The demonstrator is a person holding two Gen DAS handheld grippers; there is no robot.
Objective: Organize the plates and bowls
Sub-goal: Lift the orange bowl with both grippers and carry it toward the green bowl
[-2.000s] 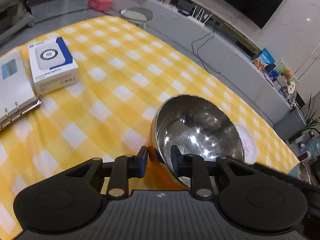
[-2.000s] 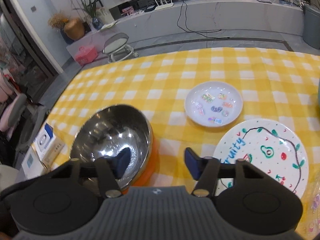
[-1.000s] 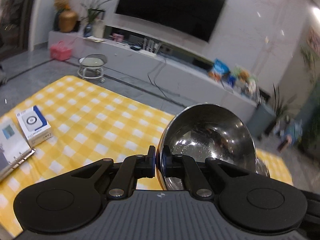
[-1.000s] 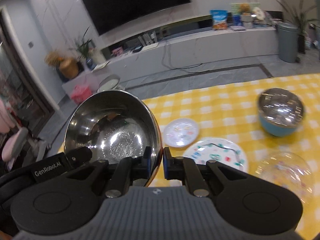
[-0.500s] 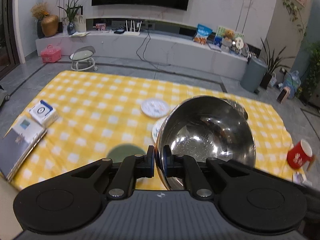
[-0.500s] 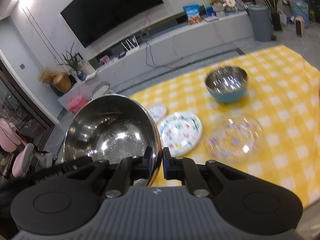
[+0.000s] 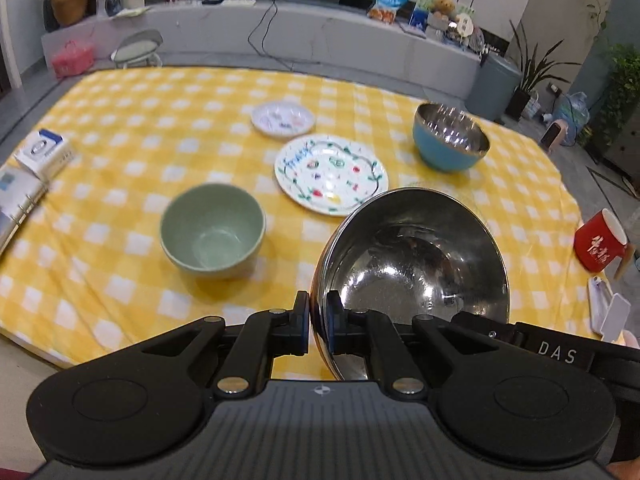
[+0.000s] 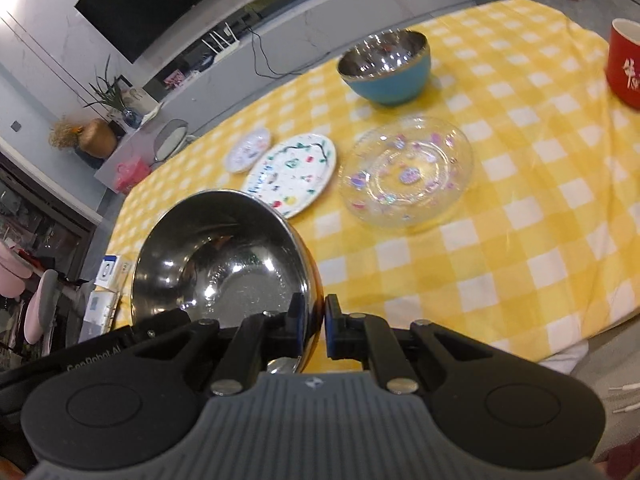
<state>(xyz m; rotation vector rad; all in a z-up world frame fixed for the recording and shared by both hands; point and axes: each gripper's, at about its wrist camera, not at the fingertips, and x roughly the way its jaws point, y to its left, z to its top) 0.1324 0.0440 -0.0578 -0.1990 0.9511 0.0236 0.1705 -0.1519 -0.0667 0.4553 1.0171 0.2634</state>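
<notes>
A large steel bowl [image 7: 416, 264] [image 8: 224, 256] with an orange outside hangs above the near edge of the yellow checked table. My left gripper [image 7: 318, 322] is shut on its left rim, and my right gripper [image 8: 314, 326] is shut on its right rim. On the cloth stand a pale green bowl [image 7: 213, 230], a painted white plate [image 7: 331, 174] [image 8: 292, 174], a small white plate [image 7: 283, 118] [image 8: 248, 150], a blue steel-lined bowl [image 7: 450, 138] [image 8: 386, 66] and a clear glass dish [image 8: 406, 170].
A red mug [image 7: 600, 240] [image 8: 624, 64] stands at the right edge of the table. A white box [image 7: 44, 154] and a ring binder [image 7: 16, 204] lie at the left edge. Beyond the table are a grey TV bench [image 7: 320, 36] and a stool [image 7: 136, 50].
Both grippers carried the steel bowl rightward and lower across the table. The green bowl, plates, glass dish and blue bowl came into nearer view. Both grips stay the same.
</notes>
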